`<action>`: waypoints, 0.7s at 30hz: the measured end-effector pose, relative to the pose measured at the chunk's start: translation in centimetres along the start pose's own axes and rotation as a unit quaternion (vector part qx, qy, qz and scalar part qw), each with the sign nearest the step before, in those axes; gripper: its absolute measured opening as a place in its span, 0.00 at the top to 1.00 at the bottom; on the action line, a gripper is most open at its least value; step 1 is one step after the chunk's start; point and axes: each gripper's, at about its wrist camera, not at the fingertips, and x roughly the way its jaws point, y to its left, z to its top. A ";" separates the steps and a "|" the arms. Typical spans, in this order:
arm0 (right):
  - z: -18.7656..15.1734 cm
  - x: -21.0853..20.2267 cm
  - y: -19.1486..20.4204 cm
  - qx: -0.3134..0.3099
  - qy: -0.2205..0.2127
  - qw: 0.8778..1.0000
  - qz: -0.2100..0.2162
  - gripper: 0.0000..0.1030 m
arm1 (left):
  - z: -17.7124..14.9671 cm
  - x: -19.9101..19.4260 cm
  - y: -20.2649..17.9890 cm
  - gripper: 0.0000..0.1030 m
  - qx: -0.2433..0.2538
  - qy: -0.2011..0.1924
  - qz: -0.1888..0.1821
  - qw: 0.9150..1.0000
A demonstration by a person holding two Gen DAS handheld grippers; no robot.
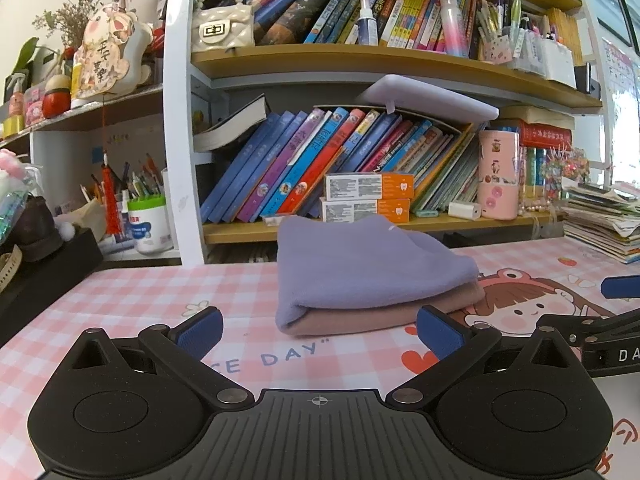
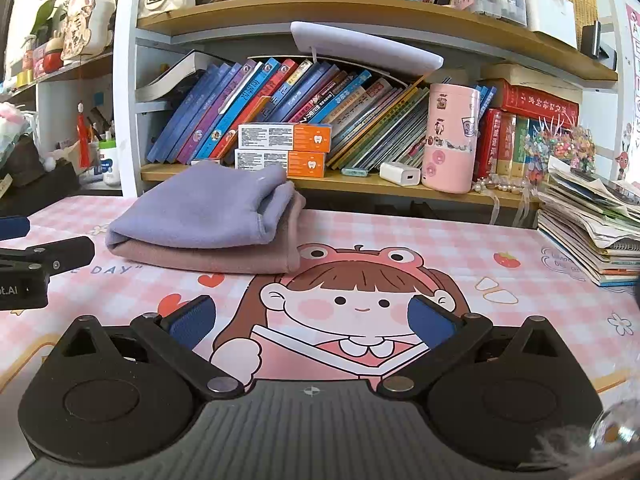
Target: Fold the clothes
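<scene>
Black gripper (image 1: 320, 334), blue pads (image 1: 200, 330)

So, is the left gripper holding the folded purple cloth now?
No. The left gripper is open and empty, short of the folded purple cloth, which lies on the pink cloth on the mat.

The folded clothes (image 1: 372, 276) lie as a compact bundle flat on the pink checked desk mat (image 1: 132, 300), just in front of the bookshelf's lowest board: a lavender fleece layer on top, a dusty-pink layer beneath (rounded fold edge facing away from the bookshelf).
</scene>
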 end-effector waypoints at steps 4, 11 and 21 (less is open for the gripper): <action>0.0 0.0 0.0 -0.001 -0.001 1.000 0.000 0.00 | 0.0 0.0 0.0 0.00 -0.001 0.001 0.000 1.000; 0.0 -0.1 0.1 -0.003 -0.003 1.000 0.000 0.00 | 0.1 0.2 0.0 0.00 -0.003 0.004 -0.001 1.000; 0.0 -0.1 0.1 -0.004 -0.002 1.000 -0.001 0.00 | 0.0 0.2 0.2 0.00 -0.003 0.007 -0.004 1.000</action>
